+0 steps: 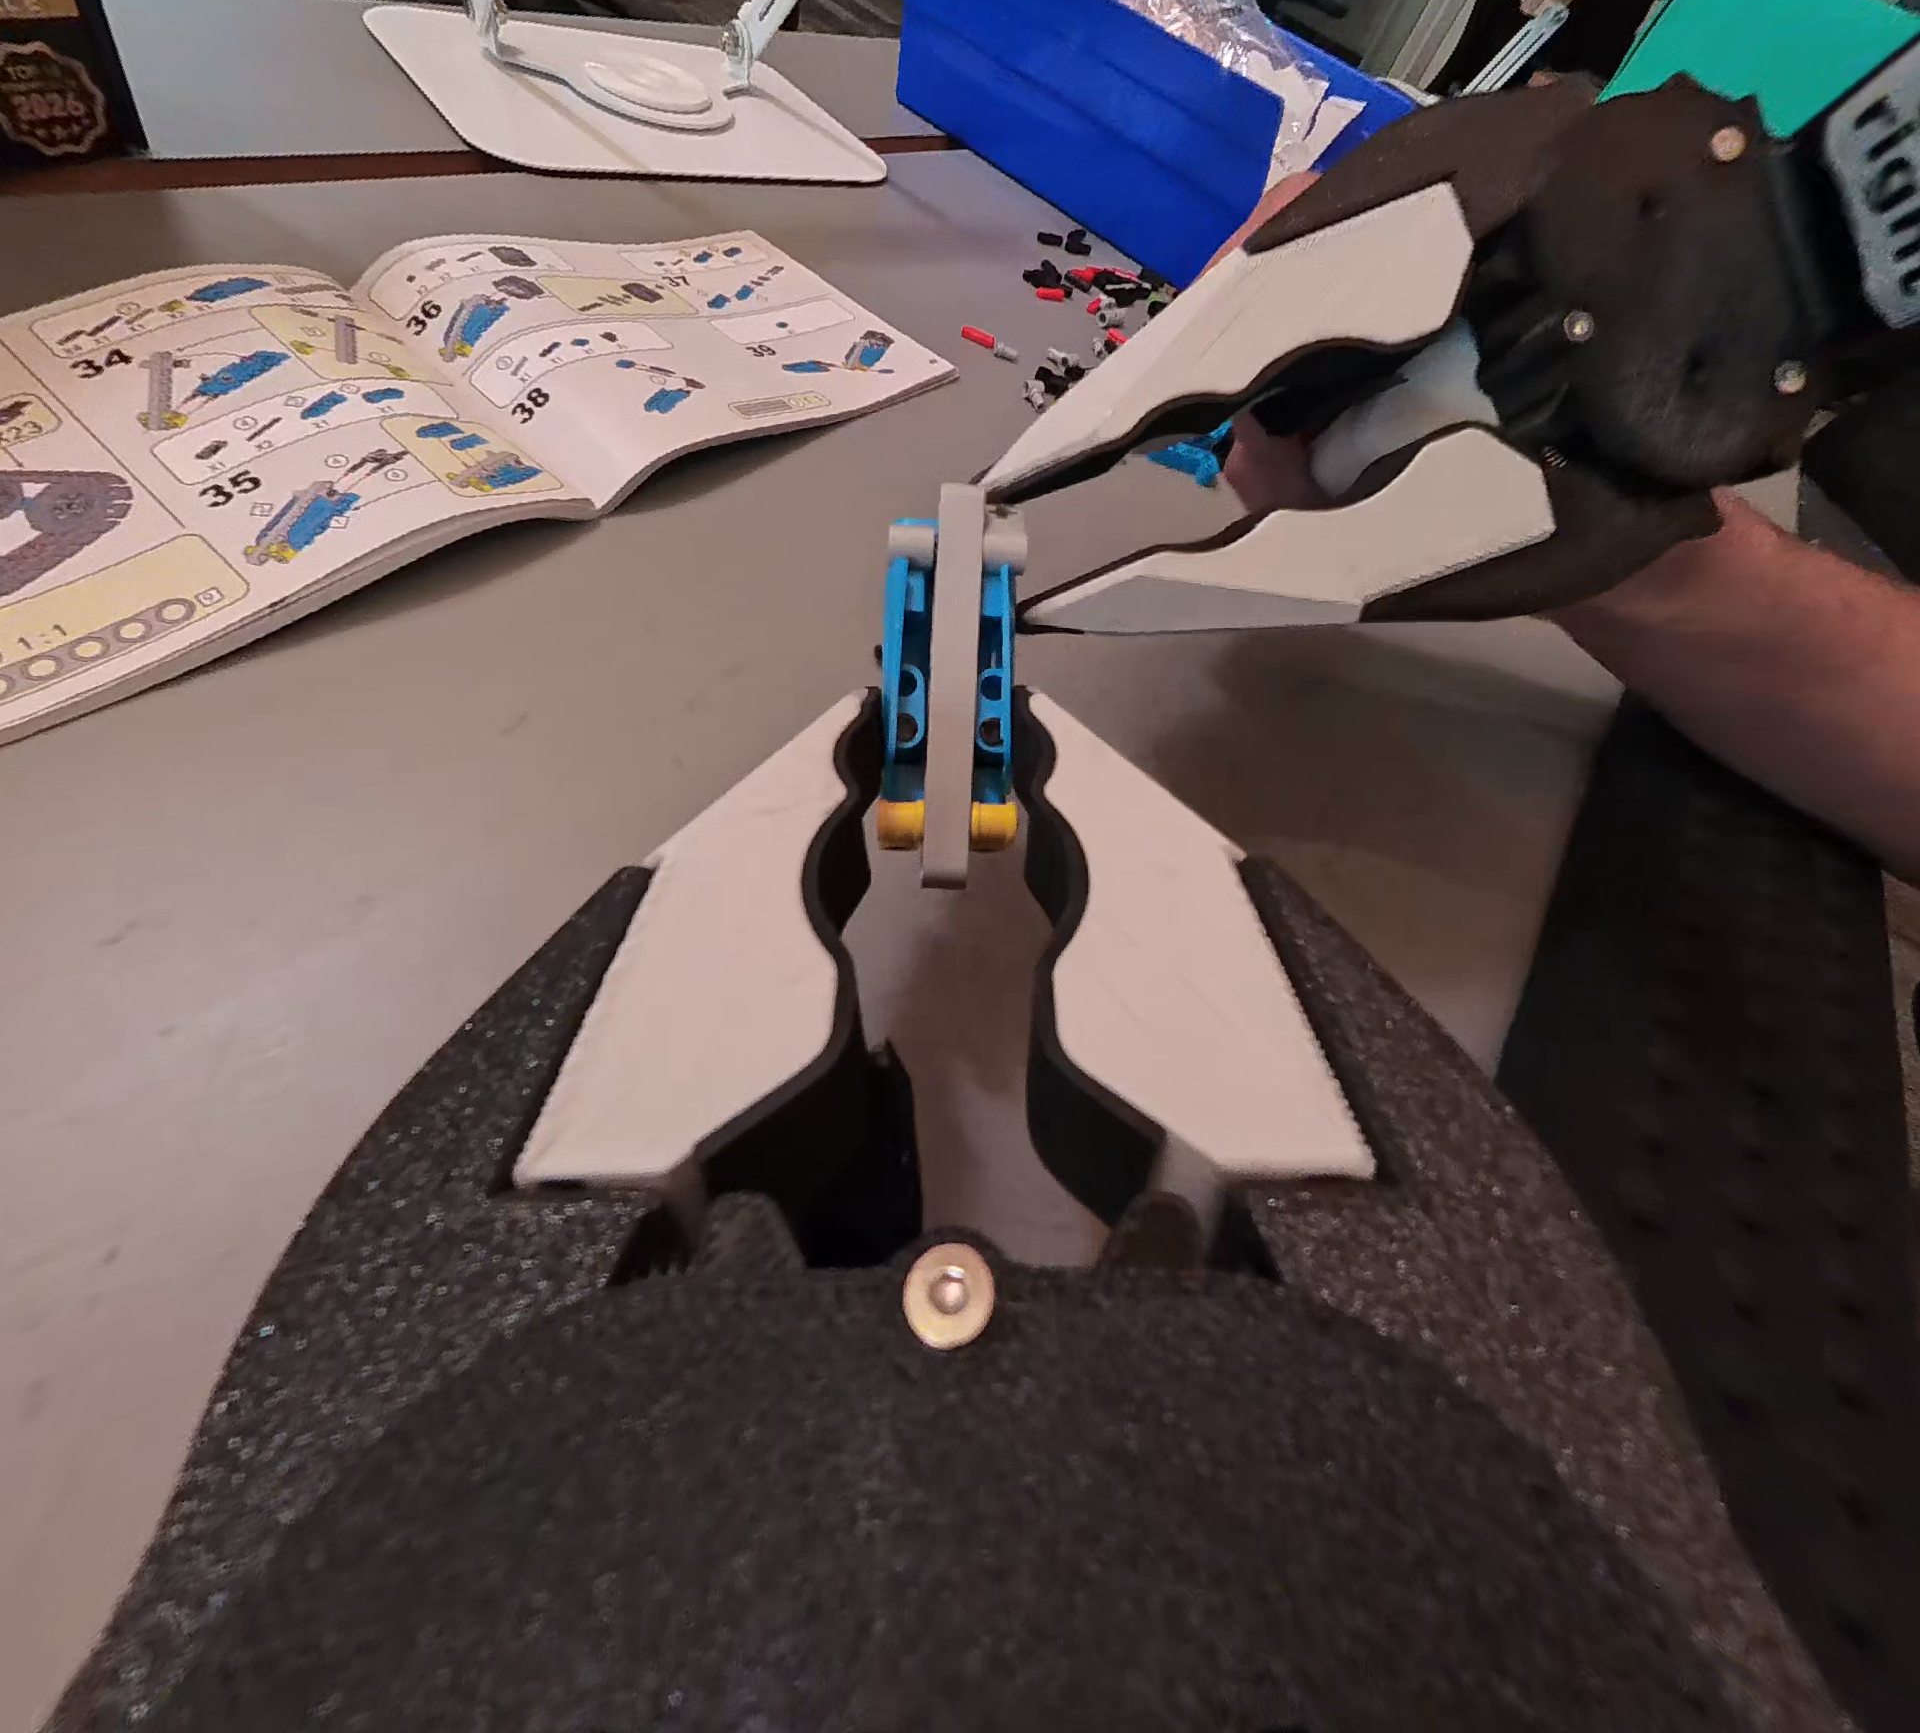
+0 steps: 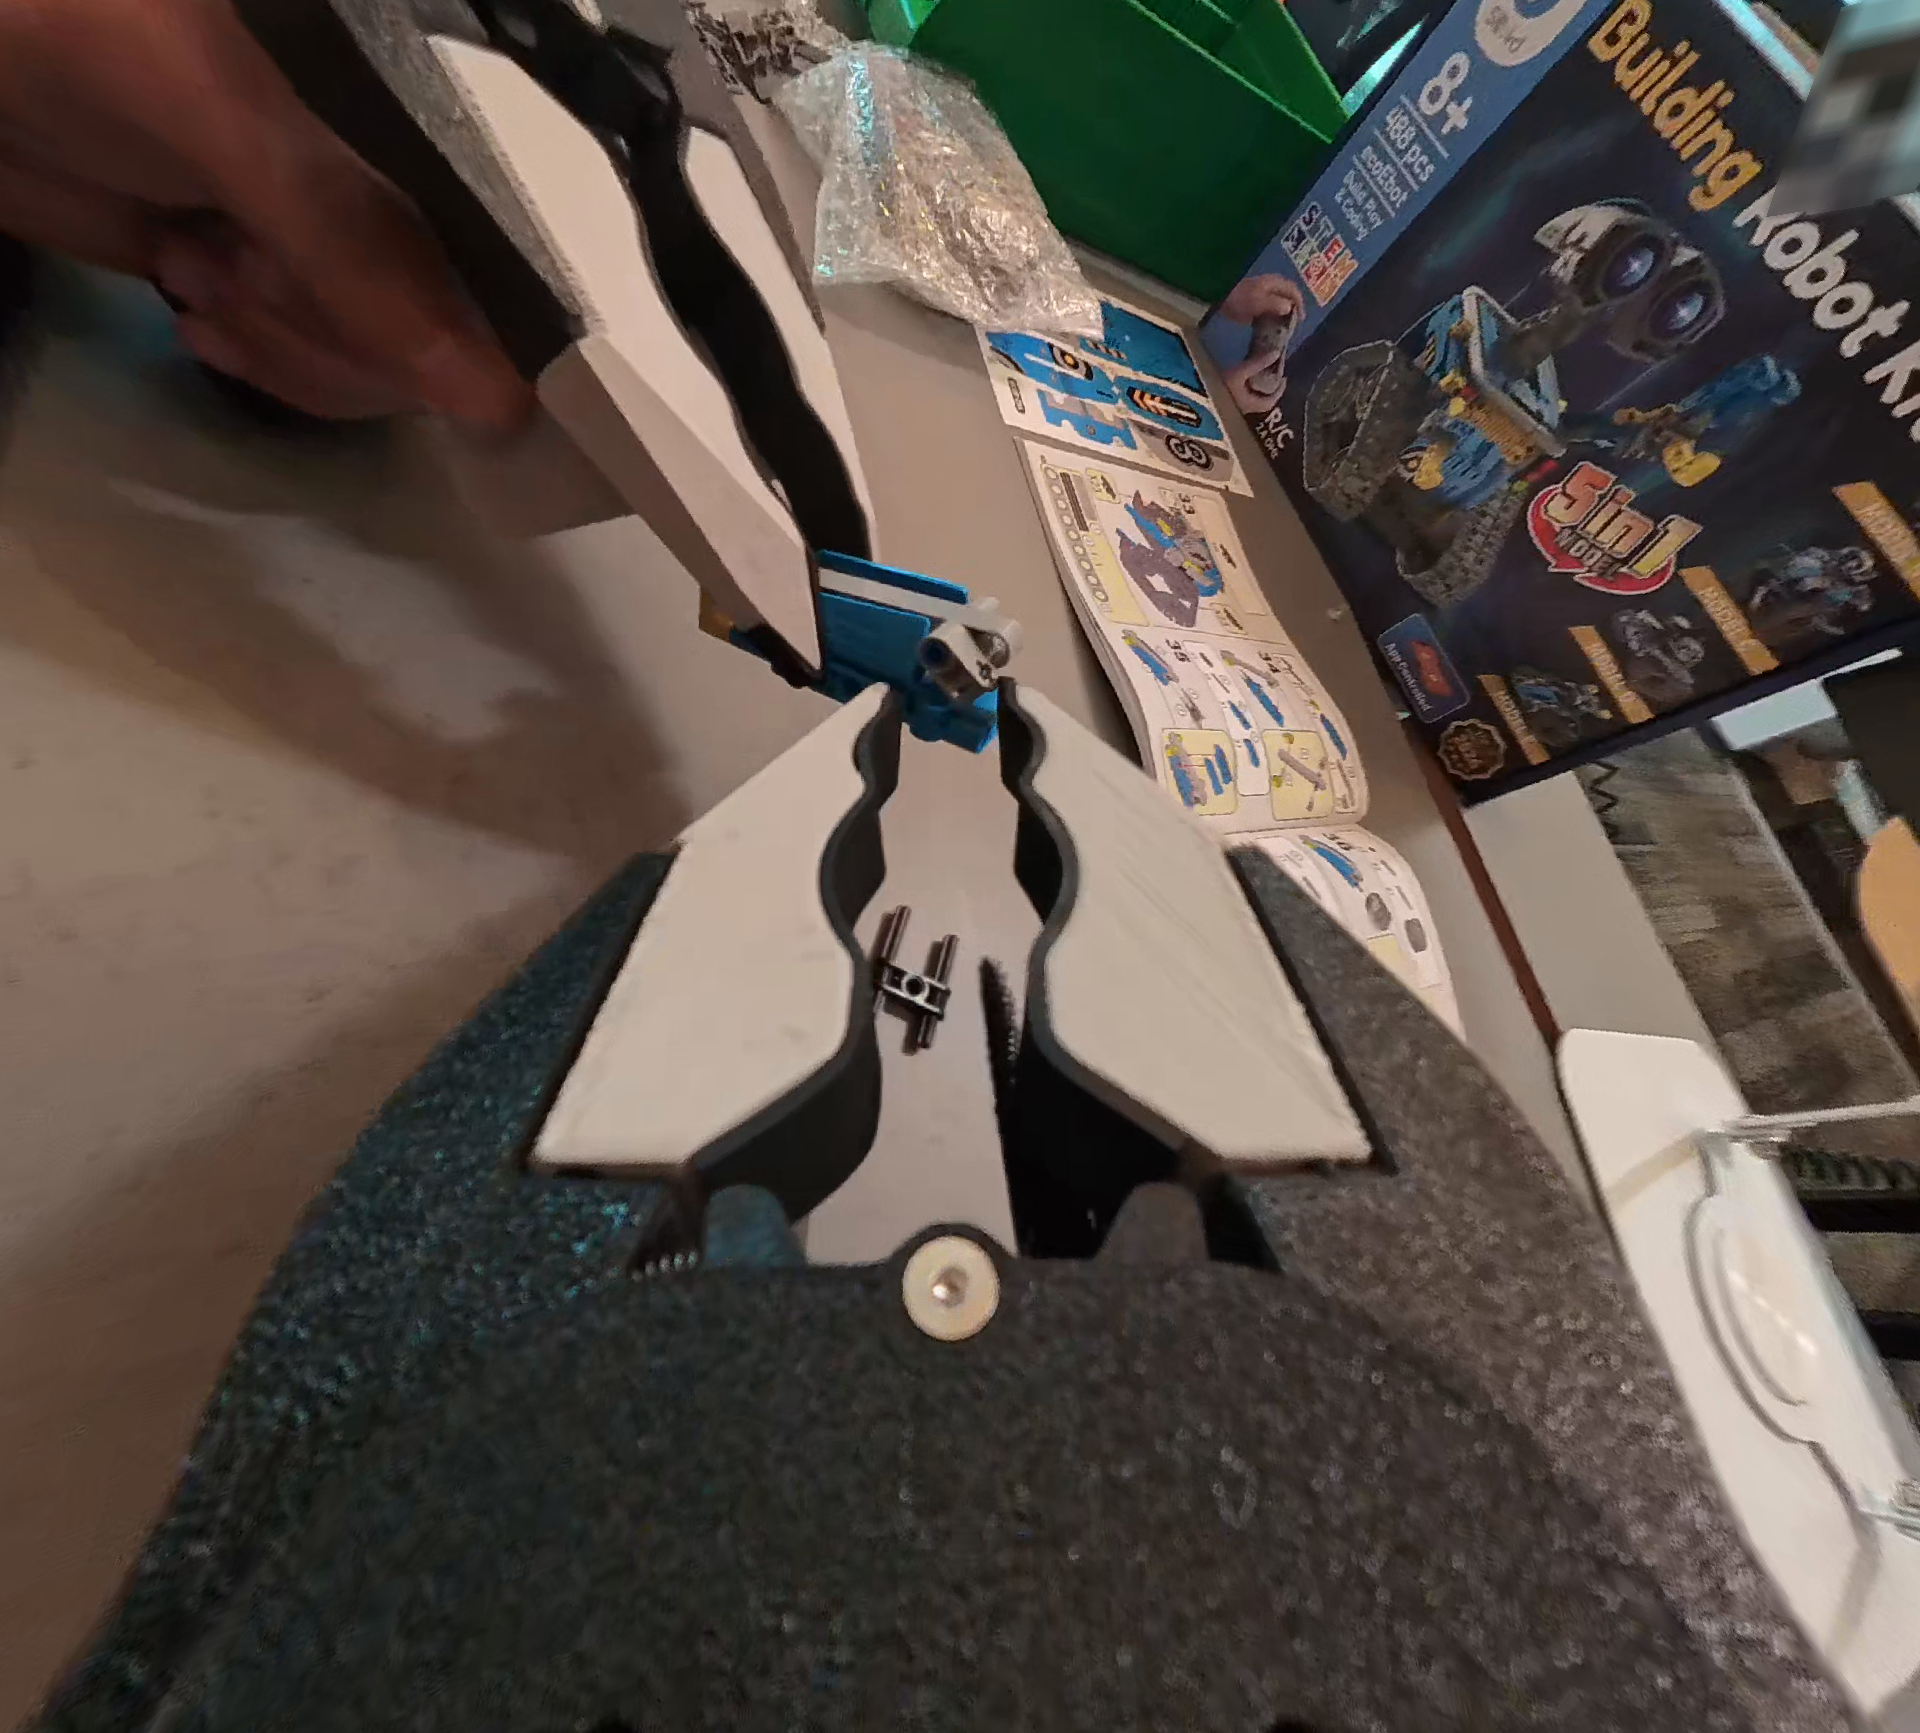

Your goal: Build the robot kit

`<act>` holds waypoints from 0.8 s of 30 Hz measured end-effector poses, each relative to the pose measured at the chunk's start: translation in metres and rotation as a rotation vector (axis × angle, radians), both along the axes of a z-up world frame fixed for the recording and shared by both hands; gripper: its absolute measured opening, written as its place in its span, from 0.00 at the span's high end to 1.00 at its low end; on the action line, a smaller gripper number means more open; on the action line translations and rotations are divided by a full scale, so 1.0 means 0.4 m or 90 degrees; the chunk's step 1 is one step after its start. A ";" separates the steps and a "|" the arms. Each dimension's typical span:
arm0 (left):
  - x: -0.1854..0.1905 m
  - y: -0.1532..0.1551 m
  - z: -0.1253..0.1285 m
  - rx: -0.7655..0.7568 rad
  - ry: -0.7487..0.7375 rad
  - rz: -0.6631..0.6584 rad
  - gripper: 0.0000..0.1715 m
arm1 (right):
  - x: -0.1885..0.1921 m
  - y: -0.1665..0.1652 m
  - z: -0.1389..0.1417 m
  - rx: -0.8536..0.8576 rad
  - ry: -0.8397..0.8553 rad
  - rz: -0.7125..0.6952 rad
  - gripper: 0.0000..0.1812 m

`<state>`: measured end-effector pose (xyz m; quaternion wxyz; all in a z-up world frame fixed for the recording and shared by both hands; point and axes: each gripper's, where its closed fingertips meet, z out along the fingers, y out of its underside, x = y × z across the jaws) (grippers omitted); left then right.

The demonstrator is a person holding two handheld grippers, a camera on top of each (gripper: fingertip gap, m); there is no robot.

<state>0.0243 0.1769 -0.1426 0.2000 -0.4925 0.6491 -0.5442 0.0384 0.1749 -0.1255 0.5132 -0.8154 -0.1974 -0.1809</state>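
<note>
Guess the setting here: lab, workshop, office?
Probably an office or lab desk set up for toy-kit assembly. An open instruction booklet lies on the grey table, loose small pins sit beside a blue bin, and the building kit's box stands nearby.

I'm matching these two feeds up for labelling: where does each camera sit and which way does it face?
Left wrist view: on the left tool, looking across the grey table at the blue and grey brick assembly it grips; a forearm shows.
Right wrist view: on the right tool, facing the assembly's end and the kit box; a hand shows.
Shared: the assembly, the open instruction booklet, each other's tool.
</note>
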 end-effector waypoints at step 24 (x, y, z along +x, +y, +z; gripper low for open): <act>0.013 0.019 -0.053 0.154 0.028 0.050 0.86 | 0.016 0.017 -0.035 -0.046 -0.151 -0.066 0.96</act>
